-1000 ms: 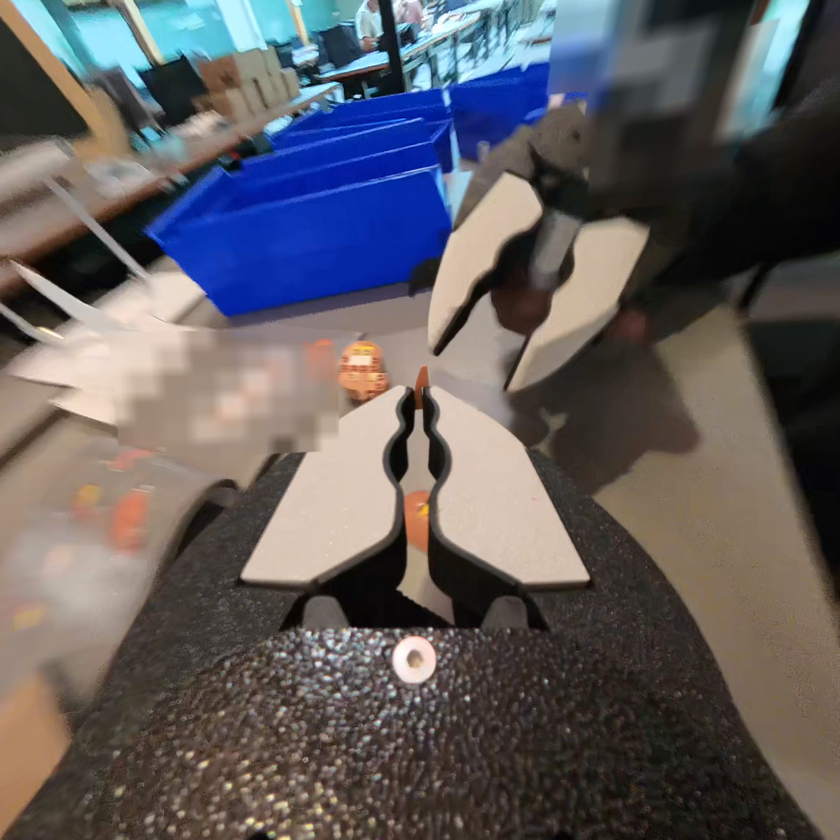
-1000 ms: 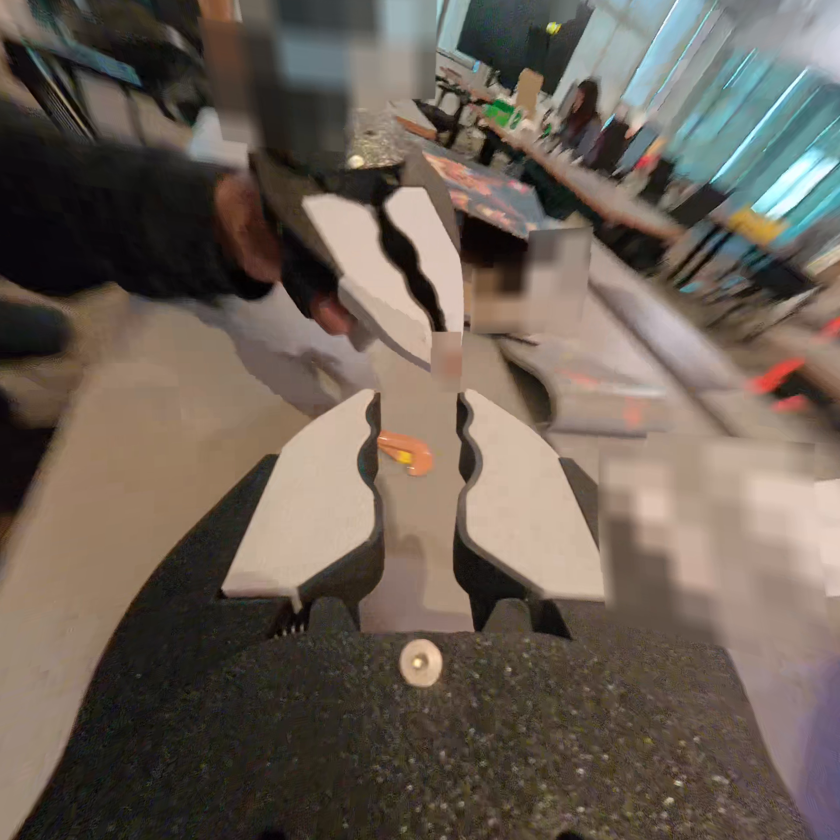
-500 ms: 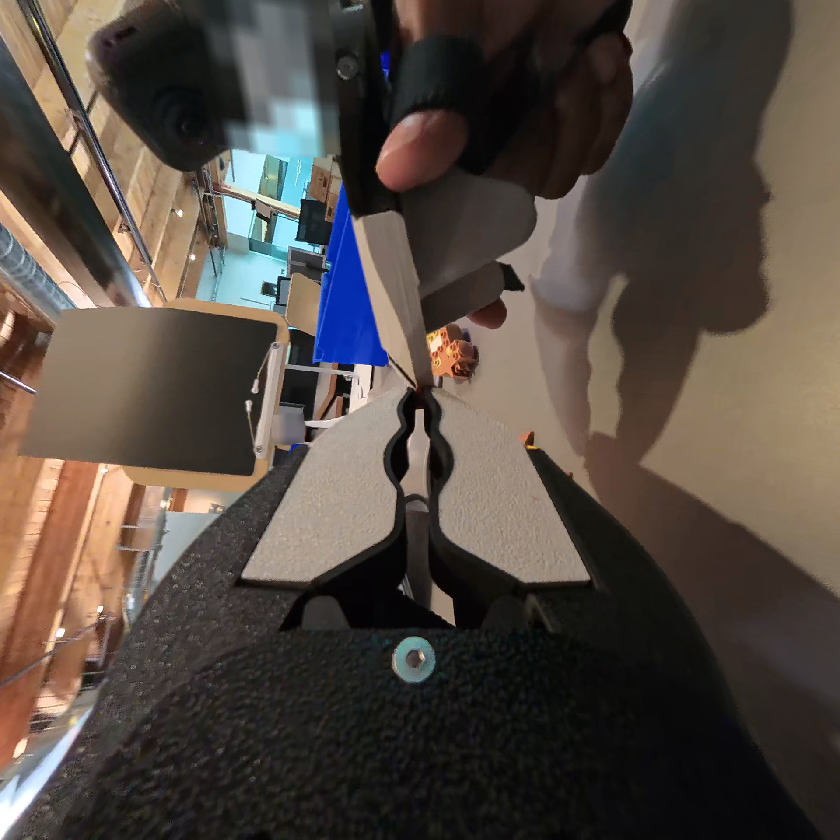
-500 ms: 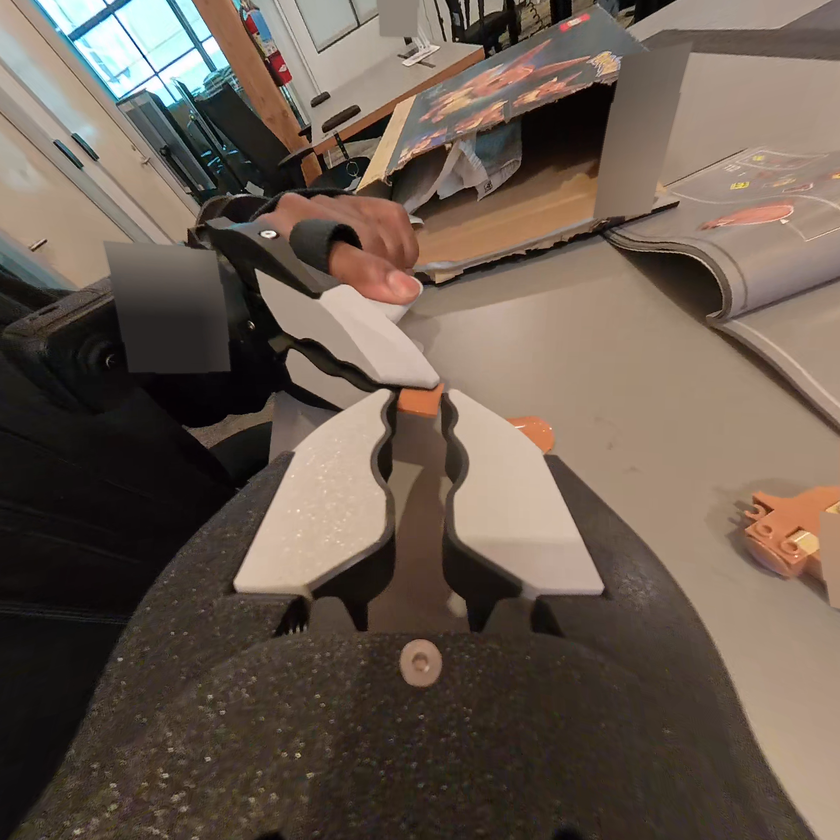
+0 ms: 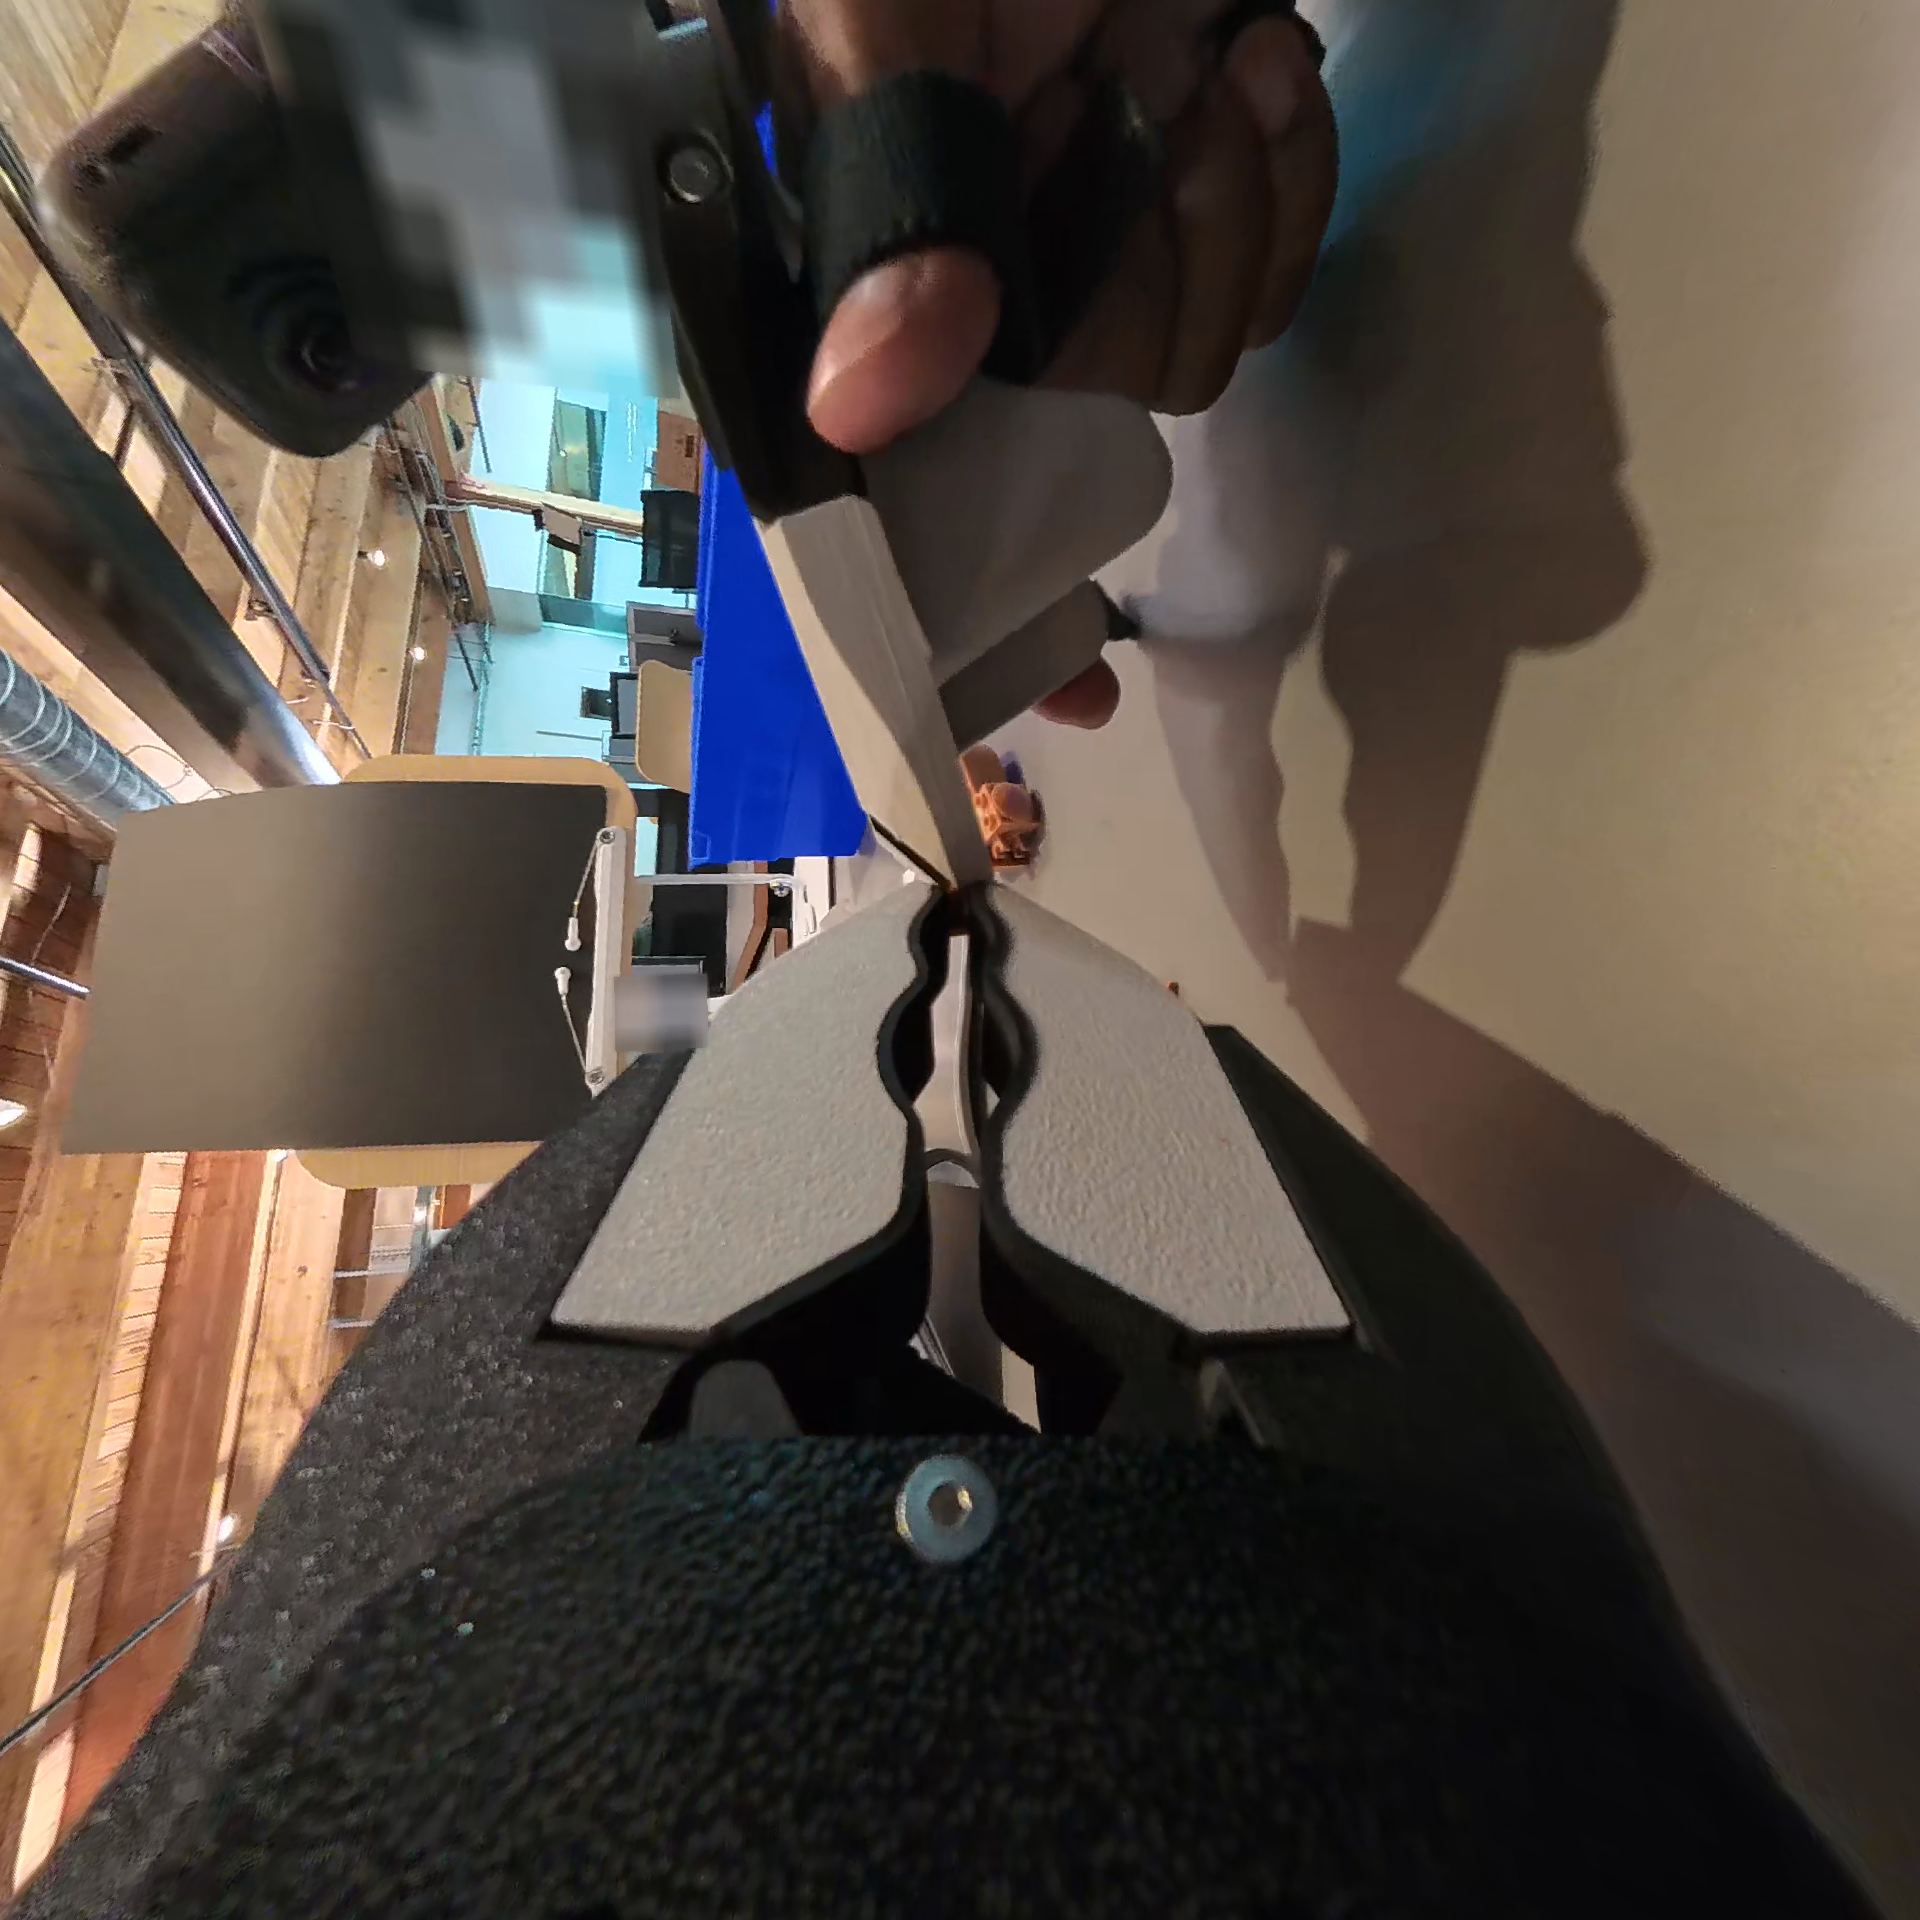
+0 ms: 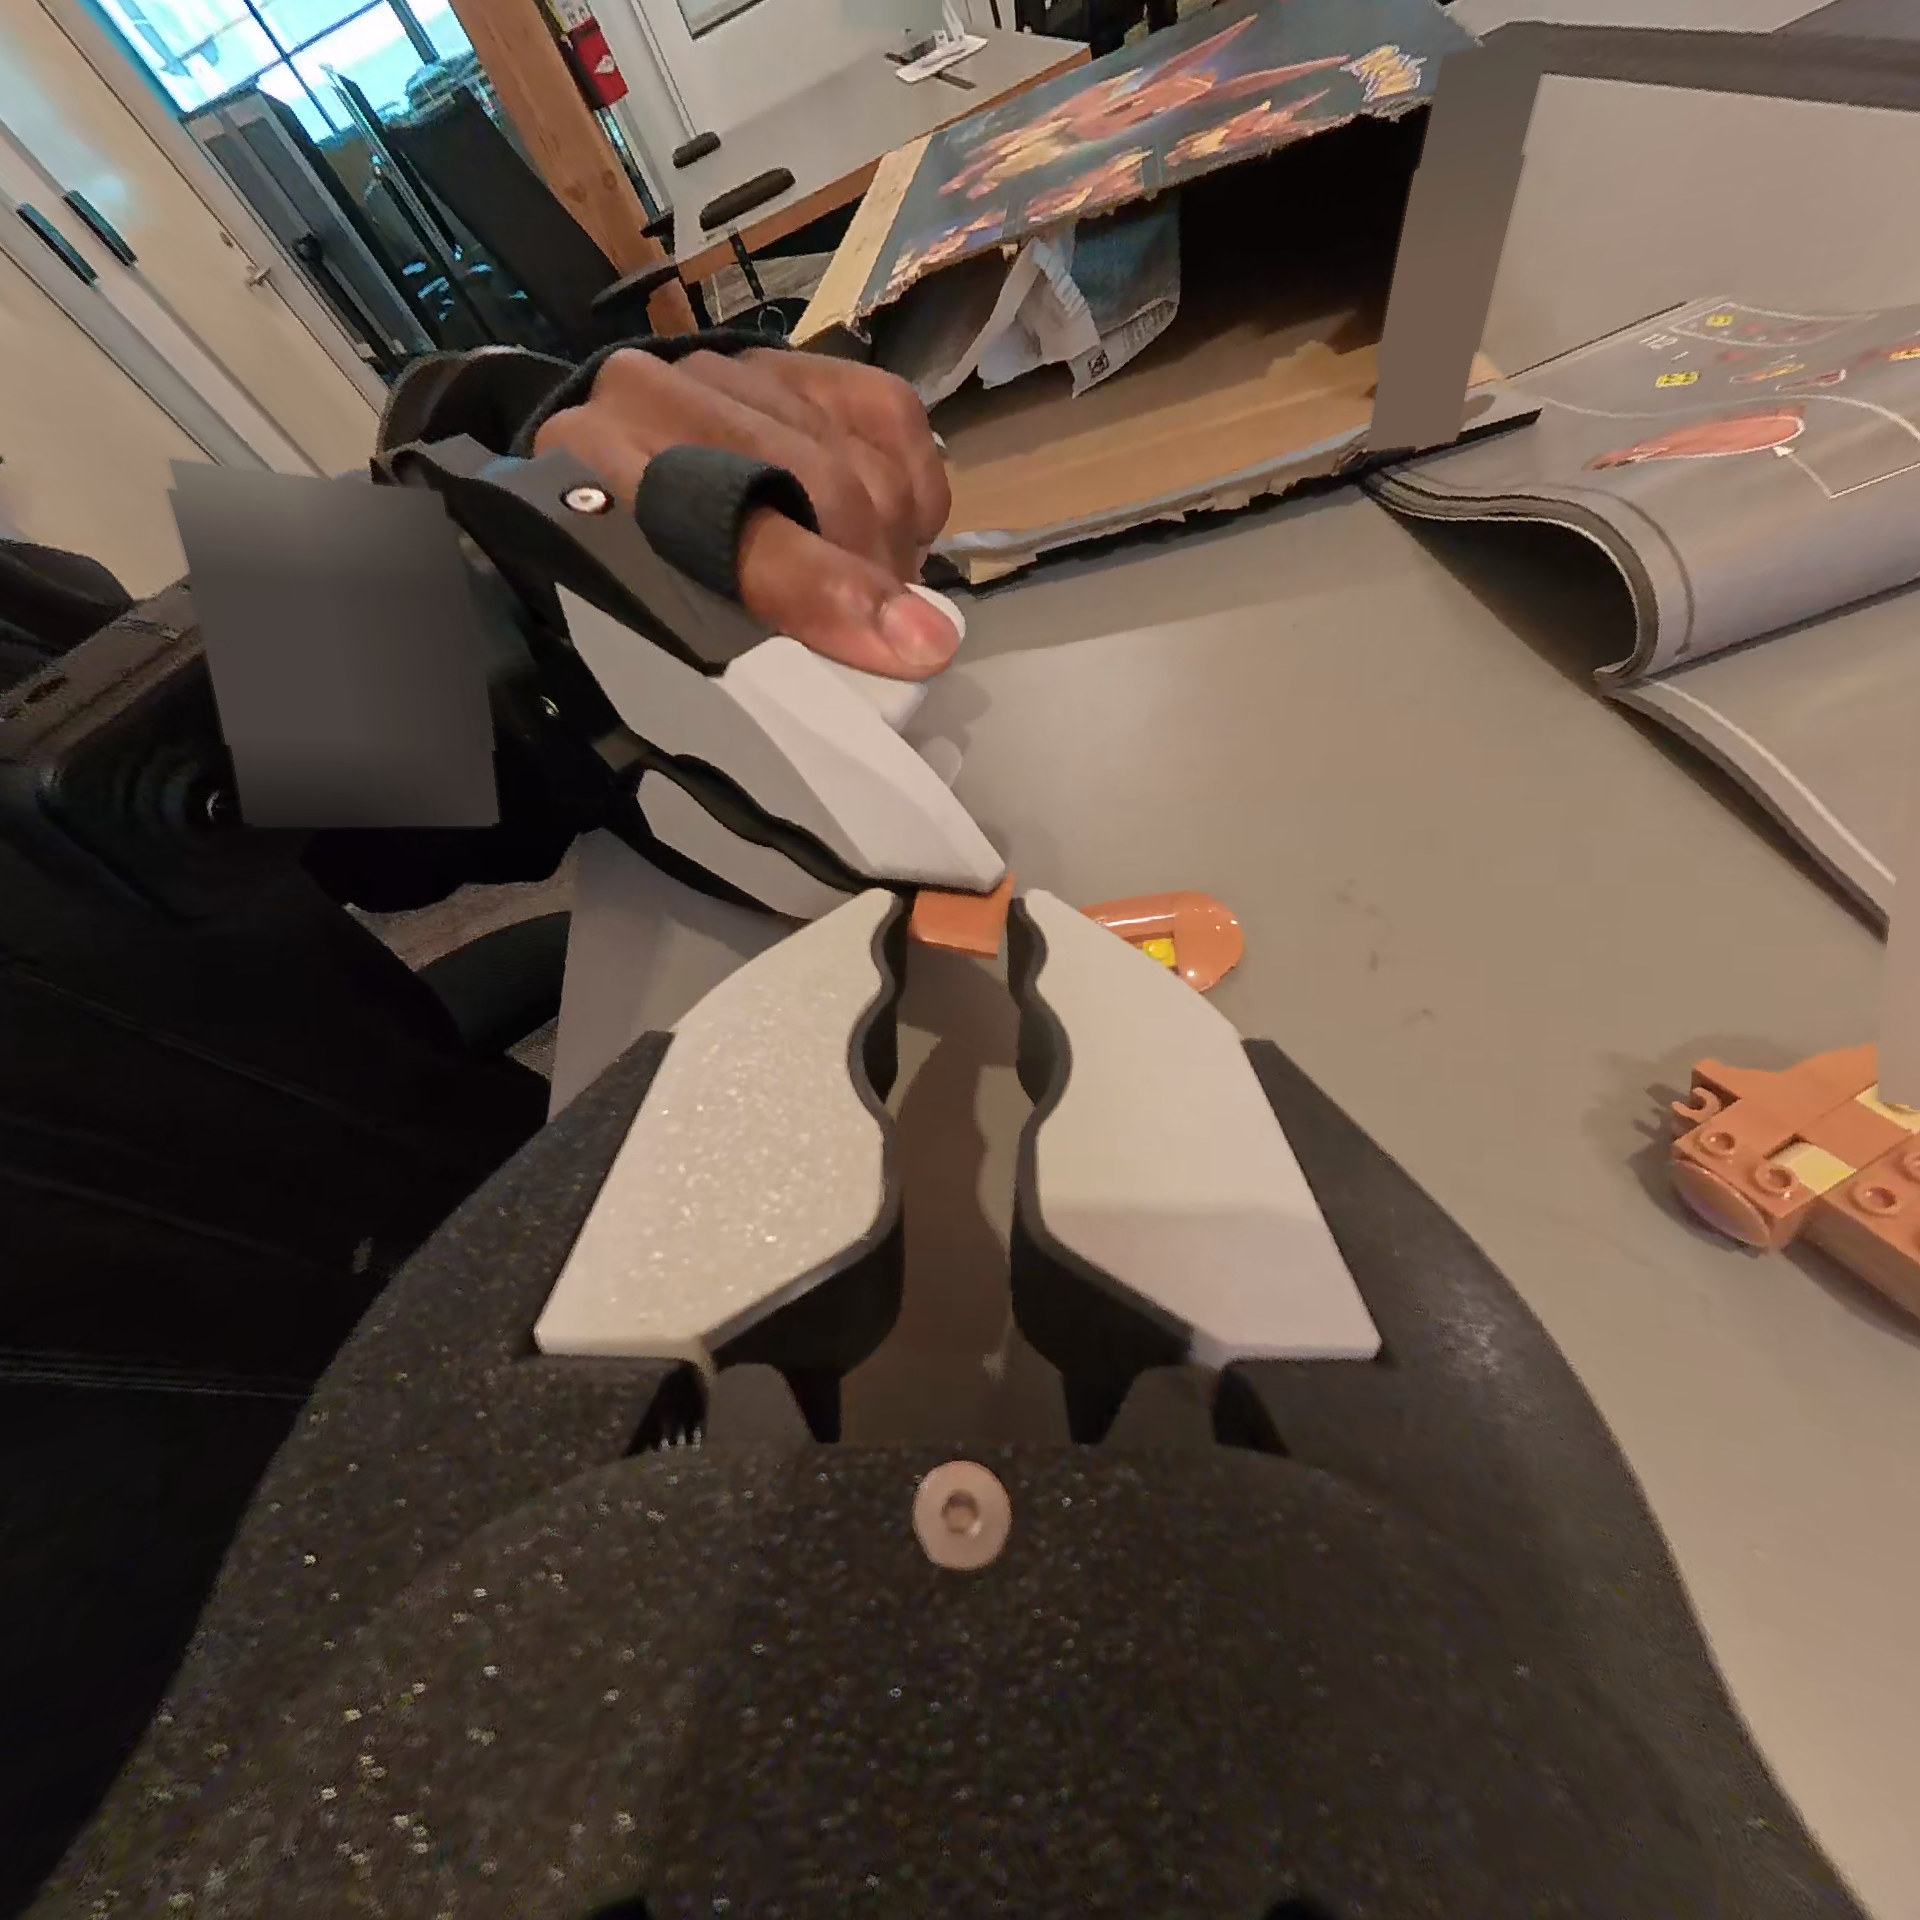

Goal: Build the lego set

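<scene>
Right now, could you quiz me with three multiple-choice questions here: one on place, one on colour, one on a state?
1. Where does the open booklet lie?
A. on the table beside the torn box
B. inside a blue bin
C. on the floor

2. What colour is the small piece?
A. green
B. orange-brown
C. white

3. How are the left tongs?
A. wide open
B. lying on the table
C. shut on the small piece

Answers: 1 A, it curls on the grey top by the box; 2 B, the right wrist view shows it plainly; 3 C, their fingers nearly meet, pinching its edge.
</scene>
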